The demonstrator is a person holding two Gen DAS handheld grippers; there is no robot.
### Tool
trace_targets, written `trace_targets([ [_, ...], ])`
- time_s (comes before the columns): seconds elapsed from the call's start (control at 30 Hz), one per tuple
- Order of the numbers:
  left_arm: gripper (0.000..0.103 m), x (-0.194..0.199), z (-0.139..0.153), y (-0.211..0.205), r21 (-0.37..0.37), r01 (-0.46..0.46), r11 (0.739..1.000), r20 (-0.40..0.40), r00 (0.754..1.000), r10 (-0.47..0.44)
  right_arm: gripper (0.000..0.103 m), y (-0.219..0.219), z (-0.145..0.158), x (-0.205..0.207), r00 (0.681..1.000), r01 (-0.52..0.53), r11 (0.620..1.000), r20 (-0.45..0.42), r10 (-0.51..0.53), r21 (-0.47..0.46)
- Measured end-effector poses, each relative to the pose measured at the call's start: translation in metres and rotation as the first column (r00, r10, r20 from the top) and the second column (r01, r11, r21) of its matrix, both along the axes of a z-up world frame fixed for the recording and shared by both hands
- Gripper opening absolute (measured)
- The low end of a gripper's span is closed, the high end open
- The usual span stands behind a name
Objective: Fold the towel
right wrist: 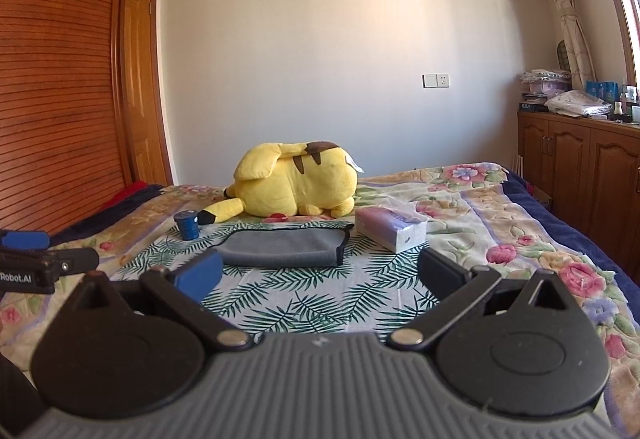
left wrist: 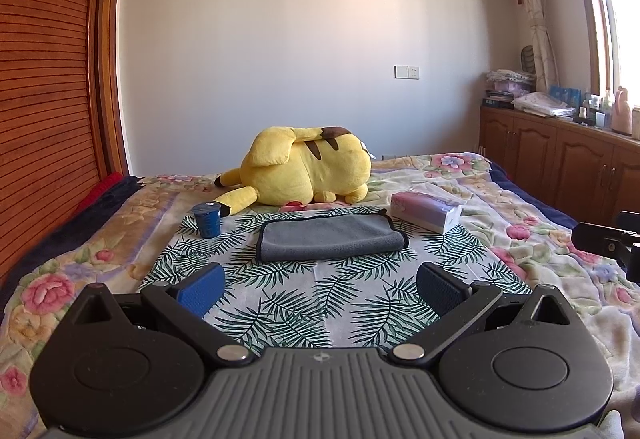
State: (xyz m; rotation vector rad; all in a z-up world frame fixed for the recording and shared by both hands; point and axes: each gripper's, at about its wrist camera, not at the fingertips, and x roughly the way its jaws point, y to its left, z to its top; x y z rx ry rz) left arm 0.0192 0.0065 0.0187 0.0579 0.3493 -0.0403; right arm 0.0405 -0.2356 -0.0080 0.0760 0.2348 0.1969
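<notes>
The grey towel (left wrist: 330, 239) lies folded on a leaf-print cloth (left wrist: 320, 299) spread over the bed (left wrist: 540, 223), its dark-trimmed edges visible at the far and right sides. Bare cloth separates it from both tools. Left hand-held gripper (left wrist: 320, 285): jaws wide, holding nothing. Right hand-held gripper (right wrist: 320, 275): jaws wide, likewise empty. A blue cup (left wrist: 207, 219) stands near the towel's left, a tissue box (left wrist: 426, 211) near its right, a yellow plush toy (left wrist: 304, 167) behind. The right wrist view alone shows the left tool at its left border and a wooden door (right wrist: 140, 87).
</notes>
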Motion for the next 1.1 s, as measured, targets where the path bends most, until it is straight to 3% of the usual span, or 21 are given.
trace_targets([
  [1.1,0.087,0.0006,-0.0003,0.0006,0.025,-0.002,1.0,0.006,1.0,0.002,0.103,-0.0046,0.0001,0.0001,1.0,0.004,1.0,0.0,-0.004,-0.003],
])
